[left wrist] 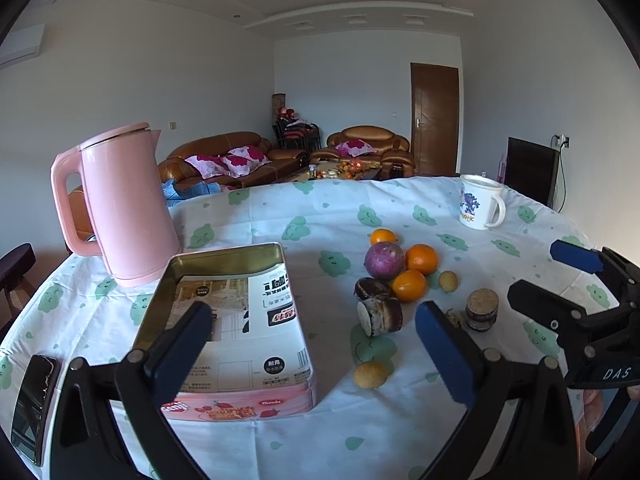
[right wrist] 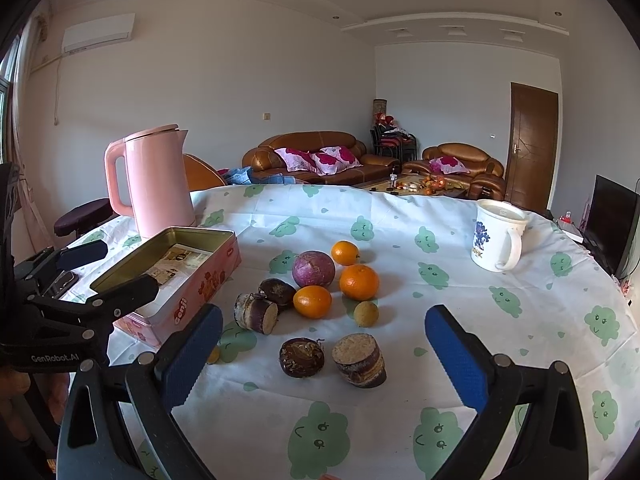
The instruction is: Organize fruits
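Note:
An open pink tin box [left wrist: 240,320] [right wrist: 176,280] lies on the table left of a fruit pile: three oranges [right wrist: 359,281], a purple round fruit [right wrist: 313,269] [left wrist: 383,260], small yellow fruits [right wrist: 365,313] [left wrist: 370,374] and dark sugarcane chunks [right wrist: 359,360] [left wrist: 380,314]. My left gripper [left wrist: 314,356] is open and empty, above the tin's near right corner. My right gripper [right wrist: 324,356] is open and empty, with the two nearest cane chunks between its fingers' line of sight. Each gripper shows in the other's view [left wrist: 576,280] [right wrist: 104,272].
A pink kettle [left wrist: 120,204] [right wrist: 154,180] stands behind the tin. A white mug [left wrist: 480,202] [right wrist: 498,240] stands at the far right. A phone [left wrist: 34,396] lies at the table's left edge. The round table has a white cloth [right wrist: 440,320] with green prints.

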A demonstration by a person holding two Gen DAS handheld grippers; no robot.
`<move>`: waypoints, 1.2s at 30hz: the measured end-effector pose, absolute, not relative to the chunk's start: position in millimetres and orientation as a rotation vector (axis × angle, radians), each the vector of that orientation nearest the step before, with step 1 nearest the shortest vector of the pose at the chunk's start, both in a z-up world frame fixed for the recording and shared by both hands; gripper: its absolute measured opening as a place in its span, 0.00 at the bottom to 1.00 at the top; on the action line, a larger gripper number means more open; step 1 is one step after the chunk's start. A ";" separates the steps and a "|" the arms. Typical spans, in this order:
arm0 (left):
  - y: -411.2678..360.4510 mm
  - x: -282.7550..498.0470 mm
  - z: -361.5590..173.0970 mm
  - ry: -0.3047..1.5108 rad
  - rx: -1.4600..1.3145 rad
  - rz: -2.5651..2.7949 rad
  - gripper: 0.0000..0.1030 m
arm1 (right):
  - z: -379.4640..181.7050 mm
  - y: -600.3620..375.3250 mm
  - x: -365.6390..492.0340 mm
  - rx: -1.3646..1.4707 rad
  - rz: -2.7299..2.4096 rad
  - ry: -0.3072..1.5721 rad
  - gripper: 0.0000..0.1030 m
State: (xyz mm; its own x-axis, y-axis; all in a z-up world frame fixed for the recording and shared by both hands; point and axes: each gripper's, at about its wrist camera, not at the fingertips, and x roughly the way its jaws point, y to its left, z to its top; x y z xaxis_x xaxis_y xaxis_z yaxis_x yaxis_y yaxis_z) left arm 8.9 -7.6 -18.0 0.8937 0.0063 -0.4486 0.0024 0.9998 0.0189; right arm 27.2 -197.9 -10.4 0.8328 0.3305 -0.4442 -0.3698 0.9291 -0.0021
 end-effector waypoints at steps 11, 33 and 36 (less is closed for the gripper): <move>-12.6 8.8 -20.9 0.469 0.027 -0.009 1.00 | -14.0 -197.3 27.4 -0.087 0.368 0.458 0.99; -24.7 0.4 -47.2 0.524 0.081 -0.081 0.90 | -35.2 -221.7 29.0 -0.048 0.324 0.467 0.99; -33.0 5.6 -52.5 0.555 0.093 -0.114 0.81 | -39.0 -230.0 32.5 -0.016 0.318 0.471 0.99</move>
